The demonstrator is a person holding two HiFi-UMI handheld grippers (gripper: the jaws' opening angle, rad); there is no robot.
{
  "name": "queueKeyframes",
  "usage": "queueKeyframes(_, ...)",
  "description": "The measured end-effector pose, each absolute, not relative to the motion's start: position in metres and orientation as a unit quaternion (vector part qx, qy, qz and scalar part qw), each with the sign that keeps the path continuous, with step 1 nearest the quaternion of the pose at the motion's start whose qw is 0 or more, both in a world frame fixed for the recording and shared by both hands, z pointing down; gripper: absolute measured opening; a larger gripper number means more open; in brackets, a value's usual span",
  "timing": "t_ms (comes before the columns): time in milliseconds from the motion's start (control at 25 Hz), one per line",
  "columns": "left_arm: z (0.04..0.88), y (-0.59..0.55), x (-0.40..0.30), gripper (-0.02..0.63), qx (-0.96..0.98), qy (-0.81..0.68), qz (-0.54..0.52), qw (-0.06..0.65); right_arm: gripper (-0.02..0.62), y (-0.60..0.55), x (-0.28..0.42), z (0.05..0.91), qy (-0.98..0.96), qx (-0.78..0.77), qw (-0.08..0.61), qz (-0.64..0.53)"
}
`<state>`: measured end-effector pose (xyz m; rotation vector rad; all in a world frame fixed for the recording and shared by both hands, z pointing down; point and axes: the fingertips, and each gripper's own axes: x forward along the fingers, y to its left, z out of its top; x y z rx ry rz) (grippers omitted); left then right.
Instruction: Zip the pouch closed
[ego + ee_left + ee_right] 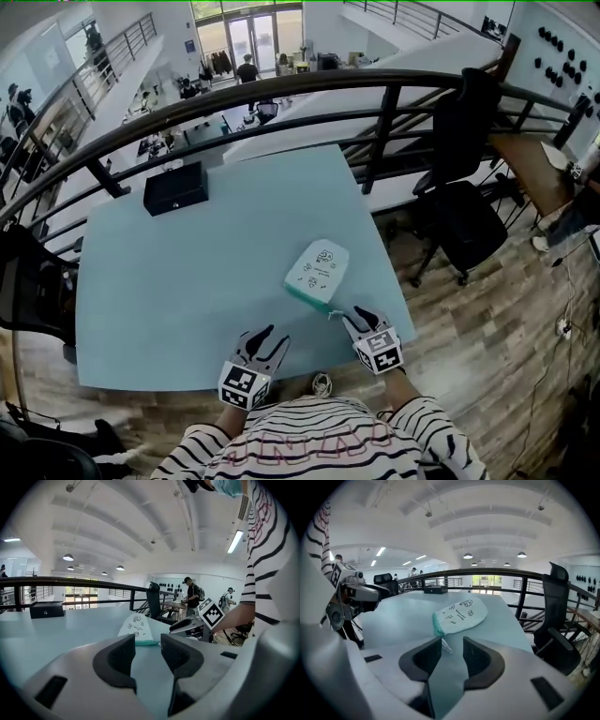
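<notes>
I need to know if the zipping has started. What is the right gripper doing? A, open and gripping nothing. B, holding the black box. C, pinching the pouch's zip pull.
A: the right gripper has its jaws apart over bare table; the pouch lies just ahead, its zip pull near the tips, not pinched.

Head cam looks steeply down on my table [187, 309]. Gripper cams sit low over it, facing along their jaws, converging. All three share the pouch [319, 272].
</notes>
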<state>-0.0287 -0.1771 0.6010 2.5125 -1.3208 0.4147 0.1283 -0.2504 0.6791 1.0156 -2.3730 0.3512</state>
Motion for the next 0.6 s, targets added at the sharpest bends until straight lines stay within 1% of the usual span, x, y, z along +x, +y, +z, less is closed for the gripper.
queueKeyframes(200, 0.606, -0.174, -0.026, 0.15, 0.857, -0.472, 0.145, 0.147, 0.146, -0.256, 0.122, 0.696, -0.887, 0.331, 0.308, 0.09)
queueKeyframes(600, 0.606, -0.174, -0.025, 0.15, 0.851, -0.482, 0.143, 0.154, 0.146, -0.257, 0.102, 0.712, -0.898, 0.269, 0.341, 0.072)
